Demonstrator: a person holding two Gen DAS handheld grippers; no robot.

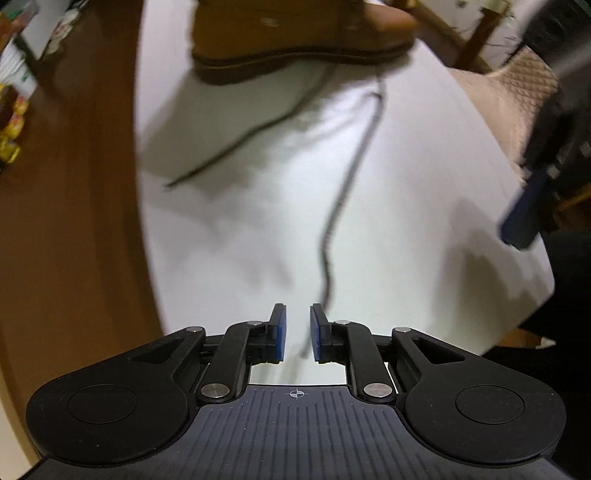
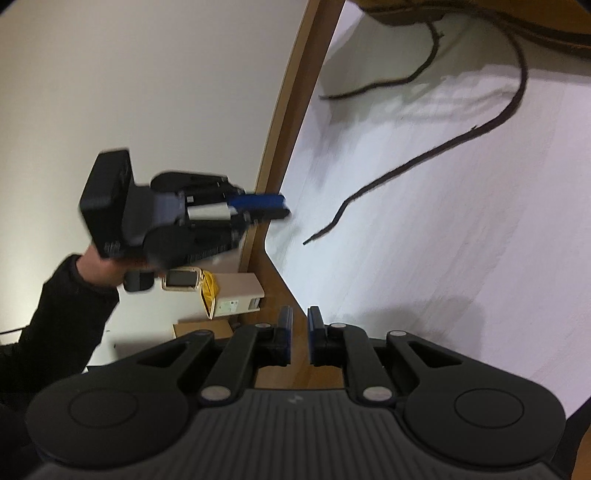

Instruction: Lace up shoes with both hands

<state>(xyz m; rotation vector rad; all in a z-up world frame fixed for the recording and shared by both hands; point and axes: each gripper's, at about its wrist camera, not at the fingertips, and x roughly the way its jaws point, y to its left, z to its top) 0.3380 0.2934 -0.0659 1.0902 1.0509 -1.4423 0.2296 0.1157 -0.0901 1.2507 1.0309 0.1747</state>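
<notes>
White bench [image 1: 406, 206] with a wooden edge band [image 1: 92, 221] curving along its left side in the left wrist view. Tan boot [image 1: 295, 33] standing at the far end of the white surface, side-on, dark sole down. Two dark lace ends trailing from it across the bench: one lace [image 1: 236, 144] slanting out to the left, the other lace [image 1: 343, 192] running long toward the camera, its tip lying loose between and under the left gripper [image 1: 297, 336]. Jaws there narrowly parted, pads clear of the lace, nothing clamped.

Right gripper [image 2: 299, 338] held low over the bench corner, jaws likewise a narrow slot apart, empty; wooden edge showing through the gap. Left gripper also visible from that side, blurred, carried by a hand [image 2: 98, 269] in a black sleeve [image 2: 55, 325].

Beyond the bench: plain pale wall [image 2: 147, 92], a cardboard box [image 2: 236, 295] with something yellow beside it, colourful packets [image 1: 11, 122] at the far left, a woven basket [image 1: 524, 88] and wooden chair legs [image 1: 476, 37] at the far right.
</notes>
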